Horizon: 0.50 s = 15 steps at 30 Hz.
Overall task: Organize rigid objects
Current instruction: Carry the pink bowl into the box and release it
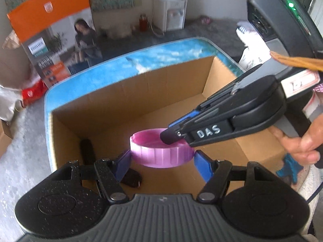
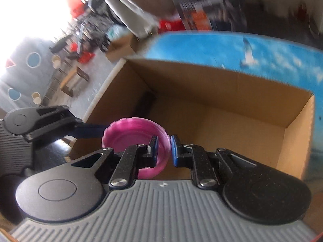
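1. Pink lid [image 1: 161, 151], a ribbed, shallow cap, is hanging open side up over the open cardboard box [image 1: 181, 84] at the centre of the frame.
2. Left gripper [image 1: 161, 162] is squeezing the lid's outer sides between its blue fingers [image 1: 203, 167].
3. Right gripper [image 2: 163, 149] is pinching the lid's rim, one finger inside, one outside, closed tight.
4. Risk: if the two hands pull apart or twist unevenly, the lid may be slipping free or tilting.
5. Risk: released from this height, it may be landing on the dark object [image 1: 88, 151] at the box's lower left.
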### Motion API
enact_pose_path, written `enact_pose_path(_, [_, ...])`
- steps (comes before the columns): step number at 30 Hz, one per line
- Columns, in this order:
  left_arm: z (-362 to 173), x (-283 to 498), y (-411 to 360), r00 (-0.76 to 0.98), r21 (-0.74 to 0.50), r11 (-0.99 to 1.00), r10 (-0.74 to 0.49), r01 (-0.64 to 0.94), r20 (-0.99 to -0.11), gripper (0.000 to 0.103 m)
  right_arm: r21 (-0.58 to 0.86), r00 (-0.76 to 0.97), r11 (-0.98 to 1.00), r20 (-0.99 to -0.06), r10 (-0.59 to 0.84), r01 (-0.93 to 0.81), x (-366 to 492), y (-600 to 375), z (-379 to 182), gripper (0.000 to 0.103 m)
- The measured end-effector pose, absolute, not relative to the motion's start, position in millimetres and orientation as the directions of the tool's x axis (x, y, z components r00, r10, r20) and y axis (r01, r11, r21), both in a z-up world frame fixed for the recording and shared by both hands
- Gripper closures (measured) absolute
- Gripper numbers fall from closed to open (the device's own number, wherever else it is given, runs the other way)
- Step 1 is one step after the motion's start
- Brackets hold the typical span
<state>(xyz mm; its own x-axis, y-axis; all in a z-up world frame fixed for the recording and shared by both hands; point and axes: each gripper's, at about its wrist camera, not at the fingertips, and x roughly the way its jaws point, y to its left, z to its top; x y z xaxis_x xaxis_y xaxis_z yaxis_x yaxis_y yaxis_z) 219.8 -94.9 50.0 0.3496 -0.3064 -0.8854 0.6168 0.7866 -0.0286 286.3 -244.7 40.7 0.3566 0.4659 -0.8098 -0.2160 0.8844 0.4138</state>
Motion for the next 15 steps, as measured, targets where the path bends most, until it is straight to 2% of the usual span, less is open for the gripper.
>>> enact_pose_path(7, [11.3, 244.7, -108.8, 0.255, -0.035, 0.779, -0.247, 0.627, -0.935, 0.033, 0.387, 0.277, 0.903, -0.861, 0.426, -0.185, 304.2, -246.0, -11.7, 0.091])
enact_pose_path(15, [-14.3, 254.5, -113.4, 0.185, -0.001, 0.767, -0.155, 0.641, -0.97, 0.033, 0.312, 0.222, 0.918, -0.904, 0.366, -0.244, 310.8, -231.1, -30.7, 0.091])
